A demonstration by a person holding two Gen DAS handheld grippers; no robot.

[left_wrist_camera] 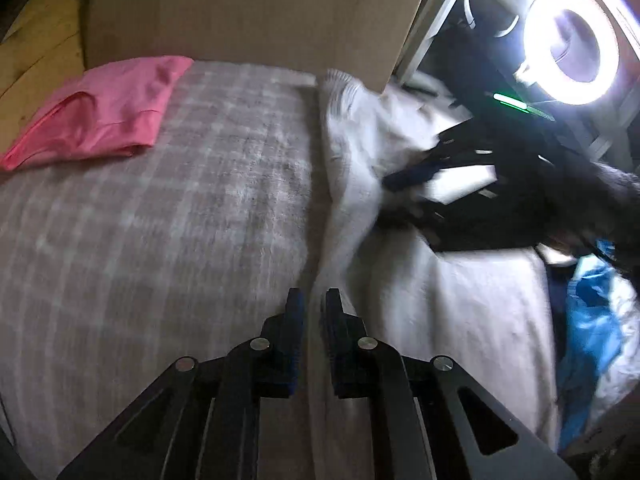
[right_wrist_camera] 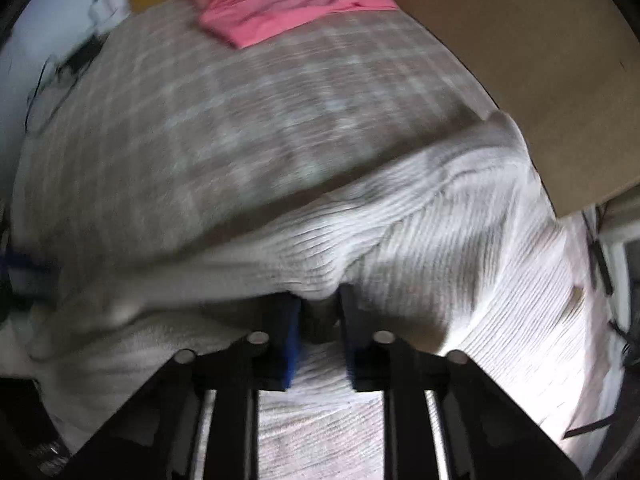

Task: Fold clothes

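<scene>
A white ribbed knit sweater (left_wrist_camera: pixel 440 320) lies along the right side of a grey checked blanket (left_wrist_camera: pixel 160 220). My left gripper (left_wrist_camera: pixel 313 300) is shut on the sweater's near left edge, and the fabric runs up between the narrow fingers. My right gripper (left_wrist_camera: pixel 404 178) holds the sweater farther back. In the right wrist view the sweater (right_wrist_camera: pixel 440 248) bunches over the tips of the right gripper (right_wrist_camera: pixel 318 304), which is shut on a fold of it. A folded pink garment (left_wrist_camera: pixel 100 108) rests at the blanket's far left corner, also seen as the pink garment (right_wrist_camera: pixel 280 4).
A brown board (left_wrist_camera: pixel 260 8) stands behind the blanket. A bright ring light (left_wrist_camera: pixel 572 44) glares at the upper right. Blue cloth (left_wrist_camera: pixel 592 320) lies at the right edge beside the sweater. A sleeve in dark fabric (left_wrist_camera: pixel 600 192) reaches in from the right.
</scene>
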